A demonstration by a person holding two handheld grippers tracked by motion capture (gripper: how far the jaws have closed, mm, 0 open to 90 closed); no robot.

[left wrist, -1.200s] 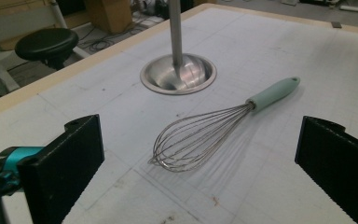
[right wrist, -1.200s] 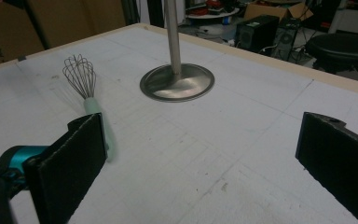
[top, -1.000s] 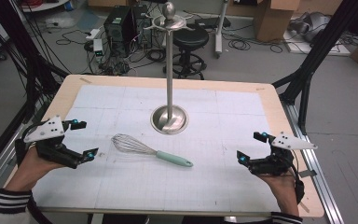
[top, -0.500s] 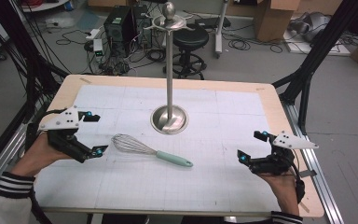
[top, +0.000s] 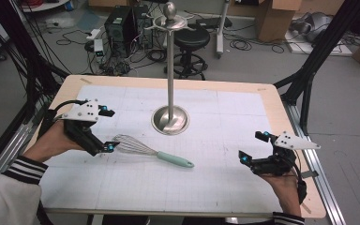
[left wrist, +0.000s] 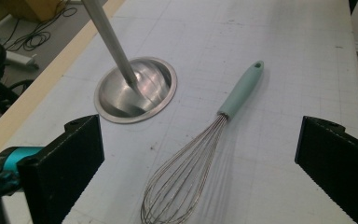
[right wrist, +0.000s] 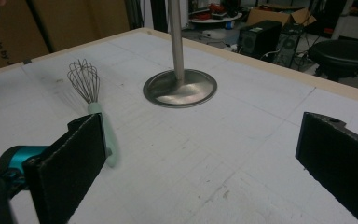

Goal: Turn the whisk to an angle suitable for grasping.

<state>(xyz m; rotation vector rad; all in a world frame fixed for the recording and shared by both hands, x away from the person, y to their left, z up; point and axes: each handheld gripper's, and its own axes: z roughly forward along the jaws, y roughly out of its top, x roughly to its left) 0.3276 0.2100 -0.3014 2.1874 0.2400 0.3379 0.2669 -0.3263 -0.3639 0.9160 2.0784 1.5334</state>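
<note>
A wire whisk [top: 150, 151] with a mint-green handle lies flat on the white mat, its wire head pointing left. My left gripper [top: 108, 130] is open just left of that head, one jaw beside the wires and touching nothing. In the left gripper view the whisk [left wrist: 205, 149] lies between the spread jaws, handle pointing away. My right gripper [top: 252, 147] is open and empty near the table's right edge, well clear of the handle. In the right gripper view the whisk [right wrist: 91, 88] is far off on the left.
A tall metal stand [top: 170, 119] with a round base and a hooked top rises at the middle of the mat, just behind the whisk; its base [left wrist: 135, 88] and pole [right wrist: 177, 42] are close by. The wooden table edge [top: 281, 112] frames the mat.
My left gripper has moved right and slightly forward, up to the whisk's wire head. The right gripper and the whisk have stayed put.
</note>
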